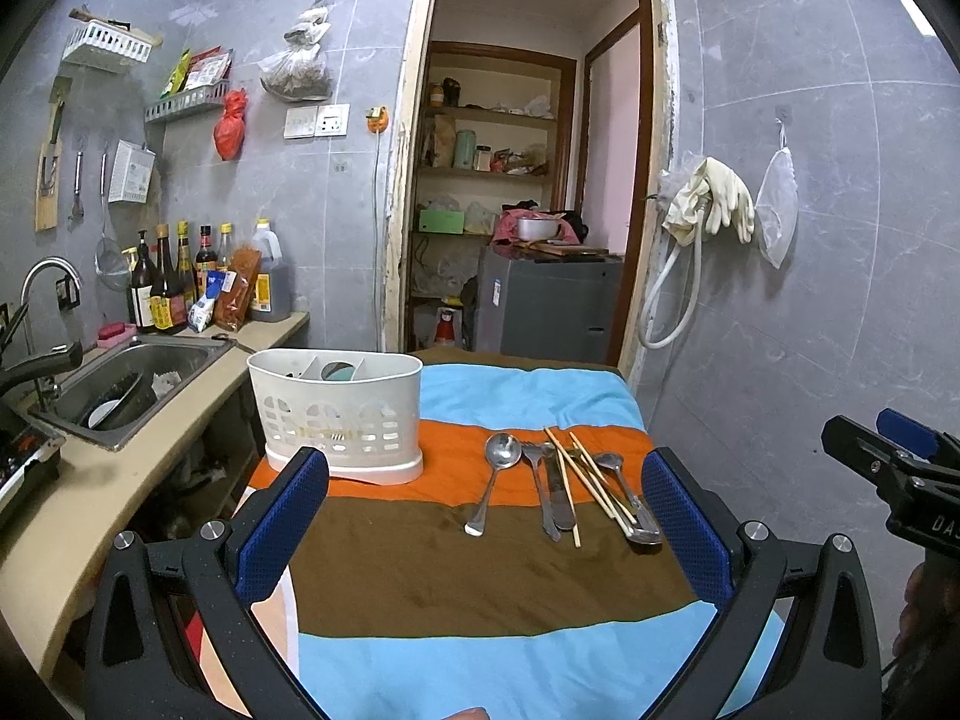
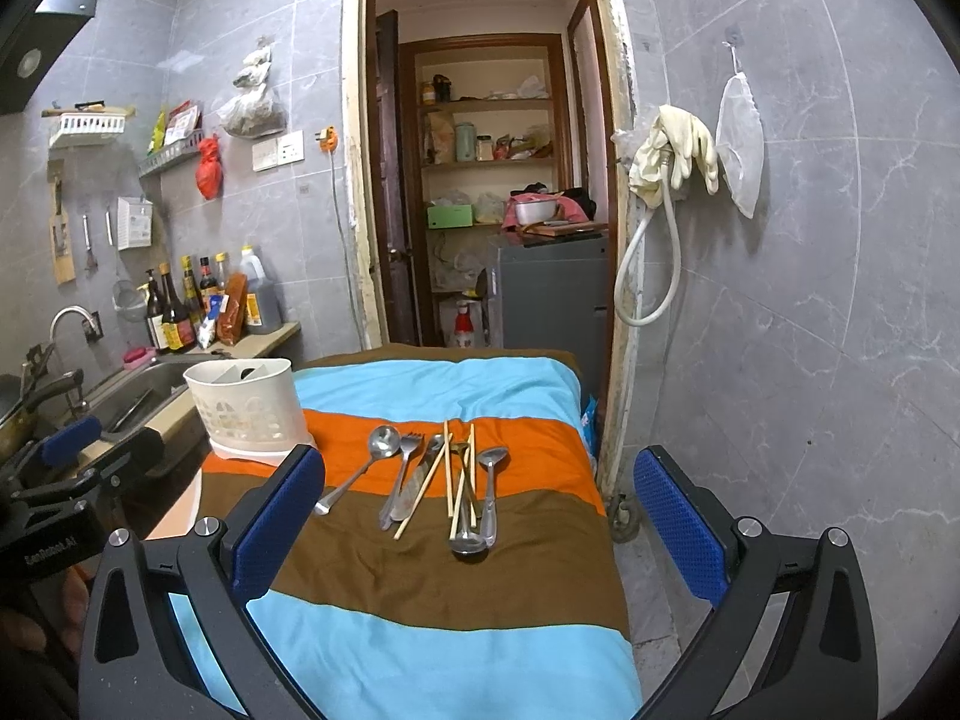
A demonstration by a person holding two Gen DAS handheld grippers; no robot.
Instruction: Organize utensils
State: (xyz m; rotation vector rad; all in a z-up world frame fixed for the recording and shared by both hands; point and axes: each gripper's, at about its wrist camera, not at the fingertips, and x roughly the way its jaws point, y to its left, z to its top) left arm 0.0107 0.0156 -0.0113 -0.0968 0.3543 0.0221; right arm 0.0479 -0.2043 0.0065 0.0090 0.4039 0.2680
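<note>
A white slotted utensil holder [image 1: 336, 414] [image 2: 246, 408] stands on the orange stripe at the table's left. To its right lie a large spoon [image 1: 495, 474] [image 2: 366, 465], a fork [image 1: 540, 489] [image 2: 403, 468], a knife [image 1: 558, 495], wooden chopsticks [image 1: 585, 483] [image 2: 450, 474] and smaller spoons [image 1: 624, 492] [image 2: 489, 486]. My left gripper [image 1: 486, 516] is open and empty, hovering over the brown stripe in front of them. My right gripper [image 2: 480, 516] is open and empty, just short of the utensil pile.
A striped cloth [image 1: 480, 570] [image 2: 420, 576] covers the table. A sink [image 1: 132, 378] and counter with sauce bottles [image 1: 180, 282] are at the left. A doorway with shelves and a grey cabinet [image 1: 546, 300] lies behind. The tiled wall with gloves [image 2: 678, 150] is on the right.
</note>
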